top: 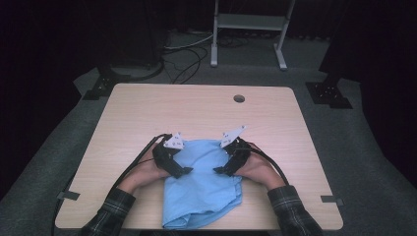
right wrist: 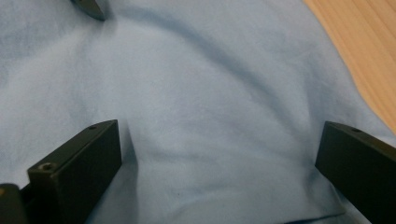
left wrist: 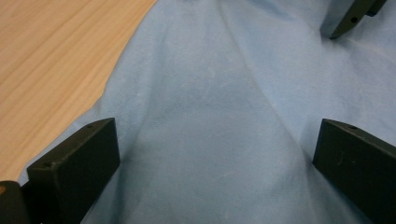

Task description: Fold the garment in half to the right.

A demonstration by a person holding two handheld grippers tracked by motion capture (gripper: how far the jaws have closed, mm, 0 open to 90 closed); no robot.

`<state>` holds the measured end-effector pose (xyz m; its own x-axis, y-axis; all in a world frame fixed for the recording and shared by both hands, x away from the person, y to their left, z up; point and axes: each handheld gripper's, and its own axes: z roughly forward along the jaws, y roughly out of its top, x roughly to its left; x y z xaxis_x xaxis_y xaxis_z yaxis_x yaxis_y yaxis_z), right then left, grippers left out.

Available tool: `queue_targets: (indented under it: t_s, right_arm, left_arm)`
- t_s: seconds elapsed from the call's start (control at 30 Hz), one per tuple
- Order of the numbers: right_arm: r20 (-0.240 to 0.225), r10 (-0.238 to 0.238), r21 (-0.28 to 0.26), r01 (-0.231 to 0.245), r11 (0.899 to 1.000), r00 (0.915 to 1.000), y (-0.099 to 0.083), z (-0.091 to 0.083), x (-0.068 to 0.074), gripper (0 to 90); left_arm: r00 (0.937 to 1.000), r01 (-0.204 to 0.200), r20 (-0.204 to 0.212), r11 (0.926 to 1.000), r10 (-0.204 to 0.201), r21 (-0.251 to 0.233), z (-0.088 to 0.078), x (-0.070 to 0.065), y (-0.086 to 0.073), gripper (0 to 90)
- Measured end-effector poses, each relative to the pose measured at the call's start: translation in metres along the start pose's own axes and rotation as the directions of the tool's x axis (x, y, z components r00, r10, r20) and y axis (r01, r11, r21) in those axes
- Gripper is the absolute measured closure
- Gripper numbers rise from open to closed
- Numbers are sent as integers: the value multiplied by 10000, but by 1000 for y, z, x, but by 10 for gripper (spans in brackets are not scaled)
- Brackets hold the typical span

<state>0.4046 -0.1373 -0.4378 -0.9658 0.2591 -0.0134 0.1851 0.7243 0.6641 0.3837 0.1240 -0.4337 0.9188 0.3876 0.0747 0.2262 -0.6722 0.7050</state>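
We had a light blue cloth lying bunched on the wooden surface, in the middle of its near half and reaching almost to the near edge. It was loosely folded, with a rolled hem toward the near edge and soft creases running across its top.

Our left gripper sat over the cloth's left edge, its fingers pointing inward toward the middle of the cloth. In the left gripper view the left gripper had its fingers spread wide, blue fabric spanning the gap between them and bare surface showing beyond the cloth's edge. We could not tell whether the fingertips touched the cloth.

Our right gripper sat over the cloth's right edge, facing the left one, the two tips near each other but apart. In the right gripper view the right gripper also had its fingers wide apart, nothing clamped, with creased cloth between them and a strip of surface past the cloth's edge.
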Motion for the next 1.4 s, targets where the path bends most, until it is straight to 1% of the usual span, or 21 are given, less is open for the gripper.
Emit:
queue_targets:
  t_s: [0.03,0.1,0.17,0.27,0.33,0.43,0.47,0.53,0.63,0.7,0.8,0.87,0.9,0.97,1.03,1.07,1.1,1.13,1.2,1.3,1.4]
  right_arm:
    - [6,-40,103,40,9999,10000,1,0,-3,0]
    - [-123,-132,-90,131,9999,9998,-1,-1,-7,0]
    - [-130,-227,-198,225,9996,9997,-5,-3,-7,0]
    - [-39,-308,-84,308,9995,9995,-10,-9,-6,0]
    - [-13,-297,-90,297,9995,9996,-12,-12,-6,0]
    - [42,9,-28,-9,10000,10000,-13,-23,-5,0]
    - [-10,292,-174,-292,9994,9996,-13,-29,-5,0]
    - [-155,608,-778,-618,9951,9980,-15,-44,-1,0]
    - [-216,508,-1543,-535,9866,9985,-15,-59,17,0]
    - [-412,307,-1751,-375,9838,9987,-14,-60,31,0]
    - [-787,14,-1533,-135,9881,9969,-14,-48,50,0]
    - [-835,-177,-997,94,9950,9964,-16,-36,60,0]
    - [-887,-189,-723,125,9973,9959,-18,-31,63,0]
    - [-791,-307,-161,295,9994,9964,-23,-22,65,0]
    - [-537,-698,-124,692,9975,9961,-26,-20,67,0]
    - [-557,-807,-83,804,9967,9952,-26,-20,66,0]
    - [-590,-815,-35,815,9967,9949,-25,-20,64,0]
    - [-593,-793,14,795,9968,9951,-24,-19,62,0]
    - [-582,-797,40,800,9968,9951,-25,-20,57,0]
    - [-579,-785,-57,783,9969,9952,-27,-21,55,0]
    - [-482,-967,-77,964,9953,9941,-30,-25,56,0]
  left_arm:
    - [10000,36,-40,10000,-36,9,1,1,1,0]
    - [9999,97,34,10000,-97,-9,0,2,1,0]
    - [9999,116,27,9999,-116,-1,-3,2,-1,0]
    - [9999,57,-137,10000,-57,35,-9,1,-1,0]
    - [9998,-21,-204,10000,22,55,-14,0,-1,0]
    - [9997,213,-90,9998,-214,-63,-31,0,-3,0]
    - [9997,259,21,9995,-258,-202,-38,-1,-5,0]
    - [9995,228,225,9988,-219,-439,-51,-4,-7,0]
    - [9983,-3,581,9966,51,-820,-65,-19,-7,0]
    - [9963,-320,770,9962,382,-809,-68,-33,-7,0]
    - [9909,-828,1031,9959,861,-365,-63,-50,-11,0]
    - [9885,-990,1146,9951,988,-43,-54,-58,-17,0]
    - [9888,-1037,1084,9946,1022,82,-51,-59,-20,0]
    - [9906,-848,1078,9964,844,-13,-47,-59,-25,0]
    - [9898,-1018,1025,9946,994,188,-44,-60,-26,0]
    - [9903,-1078,920,9936,1044,327,-40,-61,-26,0]
    - [9910,-1145,749,9925,1111,422,-36,-63,-26,0]
    - [9924,-1057,669,9937,1030,385,-33,-63,-25,0]
    - [9931,-1014,632,9940,987,414,-32,-62,-24,0]
    - [9938,-847,745,9963,831,177,-35,-61,-26,0]
    - [9918,-585,1128,9982,595,-117,-48,-60,-29,0]
